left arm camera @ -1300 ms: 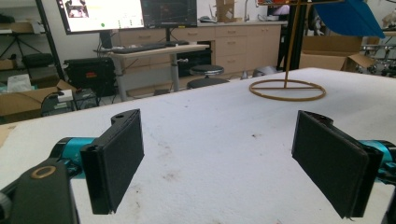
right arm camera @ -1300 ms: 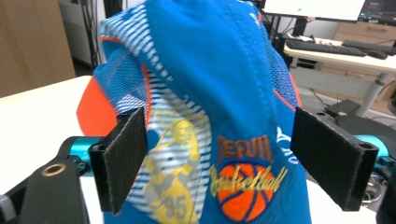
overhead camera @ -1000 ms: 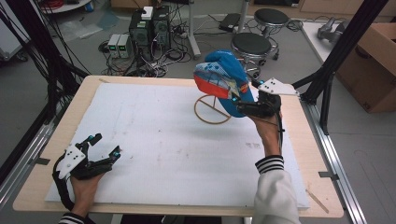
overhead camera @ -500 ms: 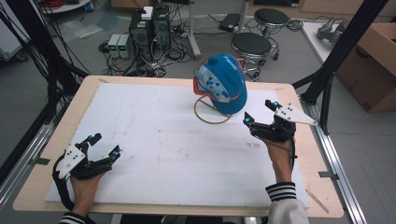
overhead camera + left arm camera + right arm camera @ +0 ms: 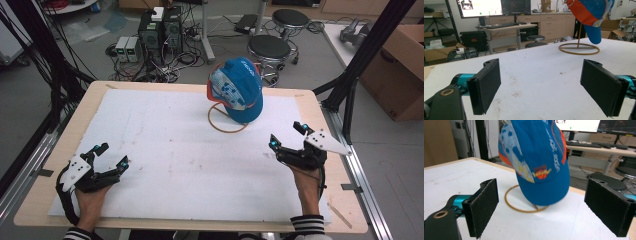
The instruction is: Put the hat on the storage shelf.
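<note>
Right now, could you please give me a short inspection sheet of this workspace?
Surface: white mat on wooden table, lightly speckled.
Job's things: blue cap hangs on ring-based stand, brim down.
Clutter: nothing seen.
Grippers: left gripper open, near left corner; right gripper open, apart from the cap.
Cables: one trails from the left gripper.
Surroundings: stools, computers, cardboard box.

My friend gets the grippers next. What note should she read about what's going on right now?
Left gripper: open, holding nothing, resting near the table's front left corner.
Right gripper: open, holding nothing, at the front right, apart from the cap.
Blue cap: hanging on the wire stand at the back of the white mat.
Done: cap is on the stand.
Left: nothing obvious; check the cap sits steady.
</note>
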Available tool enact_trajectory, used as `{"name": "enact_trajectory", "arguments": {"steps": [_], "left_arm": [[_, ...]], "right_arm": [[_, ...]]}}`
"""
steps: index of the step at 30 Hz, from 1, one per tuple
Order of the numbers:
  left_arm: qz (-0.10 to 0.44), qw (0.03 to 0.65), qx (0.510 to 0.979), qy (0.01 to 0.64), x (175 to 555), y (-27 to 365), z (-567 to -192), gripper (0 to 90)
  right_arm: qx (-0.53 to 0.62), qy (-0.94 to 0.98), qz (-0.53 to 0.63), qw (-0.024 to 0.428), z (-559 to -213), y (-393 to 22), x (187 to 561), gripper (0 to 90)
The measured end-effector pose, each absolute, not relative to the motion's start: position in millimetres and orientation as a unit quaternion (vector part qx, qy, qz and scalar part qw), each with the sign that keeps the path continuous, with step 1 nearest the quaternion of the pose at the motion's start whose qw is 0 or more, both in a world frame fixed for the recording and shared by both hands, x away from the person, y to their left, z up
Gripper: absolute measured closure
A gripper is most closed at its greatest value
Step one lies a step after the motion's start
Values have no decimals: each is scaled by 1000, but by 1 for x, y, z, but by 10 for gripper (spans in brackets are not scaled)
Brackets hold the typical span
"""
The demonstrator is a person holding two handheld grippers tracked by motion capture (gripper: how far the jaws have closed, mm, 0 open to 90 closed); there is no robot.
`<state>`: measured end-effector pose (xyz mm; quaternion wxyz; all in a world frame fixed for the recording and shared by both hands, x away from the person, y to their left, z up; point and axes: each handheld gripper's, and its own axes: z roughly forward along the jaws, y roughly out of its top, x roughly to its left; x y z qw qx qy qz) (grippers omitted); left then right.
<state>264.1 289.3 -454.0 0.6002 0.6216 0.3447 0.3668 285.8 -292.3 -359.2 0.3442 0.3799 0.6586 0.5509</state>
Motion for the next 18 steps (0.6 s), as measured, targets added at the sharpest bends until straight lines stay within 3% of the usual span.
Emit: {"name": "enact_trajectory", "arguments": {"steps": [10,18], "left_arm": [[367,601,621,345,264,289,-454,169],[370,599,622,342,263,289,-454,165]], "right_arm": [[411,628,559,353,-417,-291,257,110],[420,620,552,367,-440,-281,253,110]]}}
